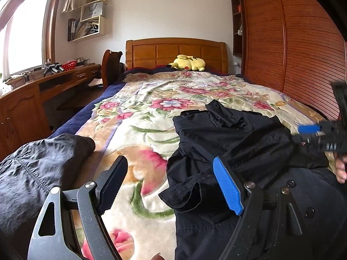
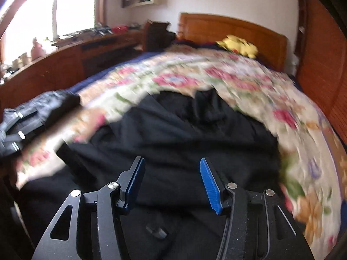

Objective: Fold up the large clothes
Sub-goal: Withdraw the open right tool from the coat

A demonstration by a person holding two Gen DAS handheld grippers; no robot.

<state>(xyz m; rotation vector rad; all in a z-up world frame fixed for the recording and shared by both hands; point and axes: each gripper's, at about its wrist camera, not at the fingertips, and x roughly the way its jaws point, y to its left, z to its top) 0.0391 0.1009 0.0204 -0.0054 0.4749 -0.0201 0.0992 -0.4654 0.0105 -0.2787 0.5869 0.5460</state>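
A large black garment (image 1: 229, 151) lies crumpled on the floral blanket (image 1: 151, 108) of the bed, at the near right. It also fills the middle of the blurred right wrist view (image 2: 173, 134). My left gripper (image 1: 171, 173) is open and empty, just above the garment's left edge, its blue pad (image 1: 227, 186) over the cloth. My right gripper (image 2: 171, 173) is open and empty above the garment. It shows at the right edge of the left wrist view (image 1: 321, 134).
A grey-black garment (image 1: 36, 169) lies at the bed's near left corner. A yellow plush toy (image 1: 187, 63) rests by the wooden headboard (image 1: 175, 51). A desk (image 1: 54, 82) and chair (image 1: 110, 65) stand left; a slatted wardrobe (image 1: 292, 43) stands right.
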